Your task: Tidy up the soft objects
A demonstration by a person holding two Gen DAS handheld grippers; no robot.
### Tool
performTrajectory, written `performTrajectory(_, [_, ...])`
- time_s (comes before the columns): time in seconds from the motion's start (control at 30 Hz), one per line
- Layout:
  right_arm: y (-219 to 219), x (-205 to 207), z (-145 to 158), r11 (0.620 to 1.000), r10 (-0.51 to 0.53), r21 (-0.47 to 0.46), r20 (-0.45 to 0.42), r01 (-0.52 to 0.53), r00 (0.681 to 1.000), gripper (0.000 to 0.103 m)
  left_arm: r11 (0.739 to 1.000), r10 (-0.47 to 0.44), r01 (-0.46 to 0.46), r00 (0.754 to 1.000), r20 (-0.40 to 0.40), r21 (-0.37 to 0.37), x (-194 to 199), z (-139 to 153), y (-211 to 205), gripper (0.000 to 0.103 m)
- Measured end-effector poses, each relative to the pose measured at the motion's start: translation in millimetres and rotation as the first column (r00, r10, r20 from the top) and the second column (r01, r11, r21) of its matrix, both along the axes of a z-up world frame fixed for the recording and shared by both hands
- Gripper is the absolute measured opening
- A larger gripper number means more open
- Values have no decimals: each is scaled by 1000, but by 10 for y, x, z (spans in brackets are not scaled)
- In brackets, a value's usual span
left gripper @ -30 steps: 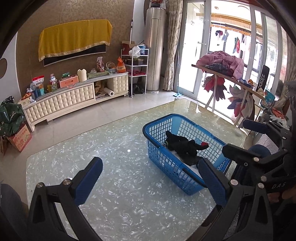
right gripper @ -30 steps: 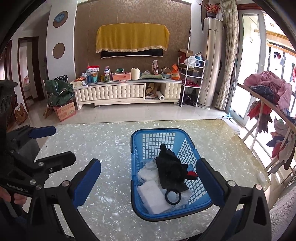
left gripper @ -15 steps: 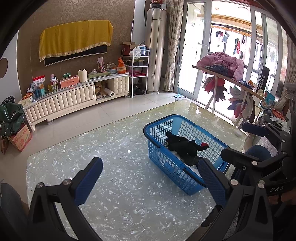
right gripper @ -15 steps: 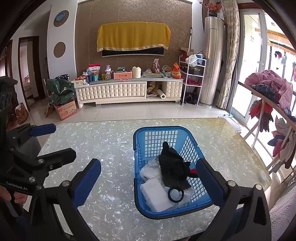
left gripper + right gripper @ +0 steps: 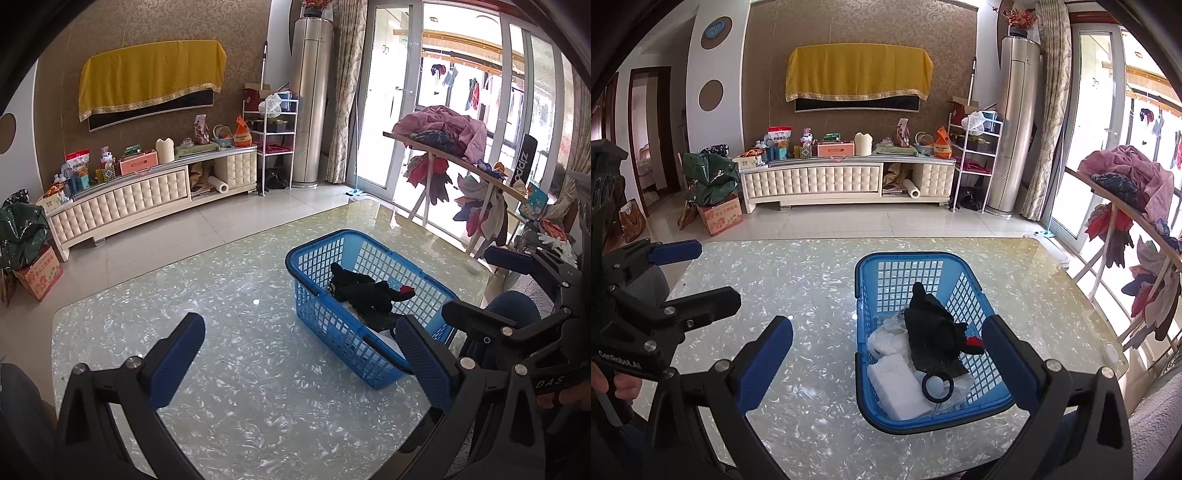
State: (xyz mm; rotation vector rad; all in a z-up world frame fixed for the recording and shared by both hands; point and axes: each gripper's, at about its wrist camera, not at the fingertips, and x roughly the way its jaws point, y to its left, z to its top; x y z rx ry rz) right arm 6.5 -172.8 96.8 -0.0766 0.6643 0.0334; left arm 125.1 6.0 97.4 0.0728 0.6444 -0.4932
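Observation:
A blue plastic basket (image 5: pixel 875 266) stands on the marbled glass table (image 5: pixel 812 280); it also shows in the left wrist view (image 5: pixel 321 251). Inside lie a black soft toy with a red part (image 5: pixel 934 332), white soft pieces (image 5: pixel 897 384) and a dark ring (image 5: pixel 936 386). The toy shows in the left wrist view too (image 5: pixel 365 291). My left gripper (image 5: pixel 299 362) is open and empty, above the table left of the basket. My right gripper (image 5: pixel 886 358) is open and empty, above the basket's near end.
A cream TV cabinet (image 5: pixel 812 181) with clutter stands against the far wall. A clothes rack with heaped garments (image 5: pixel 1126 181) is at the right, by the glass doors. A cardboard box and green bag (image 5: pixel 713 184) sit on the floor at the left.
Both grippers have drifted slightly; the basket sits a little lower and nearer in the right wrist view. Both stay open and empty.

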Motion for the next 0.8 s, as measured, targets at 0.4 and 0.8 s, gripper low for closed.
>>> performTrajectory(0.4, [-6,8,7,1000,-16,6,0,16,1000,103,1000,18,-18,1000,-9,-4,22,-2,26,103])
performTrajectory(0.8, [-2,0,14,1000,-16,10,-4,16,1000,103,1000,5,-5,1000,0,2,-25,-3,8,103])
